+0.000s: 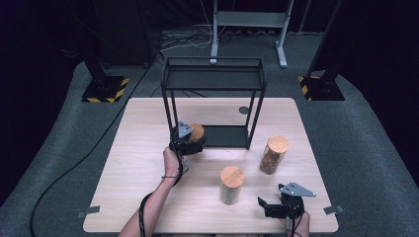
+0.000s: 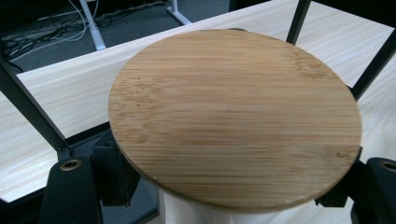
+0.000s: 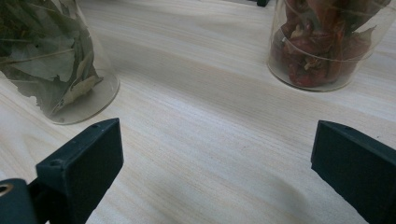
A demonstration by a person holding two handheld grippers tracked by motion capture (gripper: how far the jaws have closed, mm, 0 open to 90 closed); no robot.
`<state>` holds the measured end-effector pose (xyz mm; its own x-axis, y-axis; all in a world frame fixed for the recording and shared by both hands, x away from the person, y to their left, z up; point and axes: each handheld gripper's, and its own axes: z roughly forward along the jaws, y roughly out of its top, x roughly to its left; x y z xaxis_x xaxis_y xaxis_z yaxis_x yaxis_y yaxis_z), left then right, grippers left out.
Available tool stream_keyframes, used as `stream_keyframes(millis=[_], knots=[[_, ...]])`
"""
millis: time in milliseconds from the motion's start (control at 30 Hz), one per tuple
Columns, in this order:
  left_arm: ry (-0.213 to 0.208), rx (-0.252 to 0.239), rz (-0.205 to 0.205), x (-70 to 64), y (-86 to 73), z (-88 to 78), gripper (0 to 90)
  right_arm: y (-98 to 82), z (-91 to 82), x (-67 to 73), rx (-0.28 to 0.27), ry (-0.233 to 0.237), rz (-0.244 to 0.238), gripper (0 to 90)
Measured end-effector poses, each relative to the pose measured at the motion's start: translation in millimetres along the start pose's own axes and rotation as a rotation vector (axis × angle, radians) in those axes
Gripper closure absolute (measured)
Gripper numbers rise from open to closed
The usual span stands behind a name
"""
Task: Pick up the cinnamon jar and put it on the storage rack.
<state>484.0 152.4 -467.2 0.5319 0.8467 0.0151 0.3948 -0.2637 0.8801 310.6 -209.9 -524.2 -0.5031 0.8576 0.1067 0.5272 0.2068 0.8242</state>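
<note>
My left gripper [image 1: 188, 141] is shut on a jar with a round wooden lid [image 1: 197, 131], at the front left corner of the black rack's lower shelf [image 1: 225, 137]. In the left gripper view the lid [image 2: 233, 116] is close up, and a black pad [image 2: 114, 175] presses the pale jar body [image 2: 187, 212] from each side. Near the table's front edge, my right gripper [image 1: 272, 206] stands open with nothing in it. Its jaws [image 3: 217, 172] are wide apart over bare wood.
A jar of pale leaves [image 1: 231, 185] [image 3: 51, 60] and a jar of red chillies [image 1: 273, 154] [image 3: 327, 42], both with wooden lids, stand on the table [image 1: 143, 187] ahead of the right gripper. The two-tier black metal rack [image 1: 212, 74] stands at the table's back.
</note>
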Motion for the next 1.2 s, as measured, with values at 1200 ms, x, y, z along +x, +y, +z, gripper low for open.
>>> stream_keyframes(millis=[1200], knots=[[0.065,0.062,-0.013,16.5,6.0,37.4,25.3,-0.1,-0.3,0.4,-0.003,-0.001,-0.001,1.4]])
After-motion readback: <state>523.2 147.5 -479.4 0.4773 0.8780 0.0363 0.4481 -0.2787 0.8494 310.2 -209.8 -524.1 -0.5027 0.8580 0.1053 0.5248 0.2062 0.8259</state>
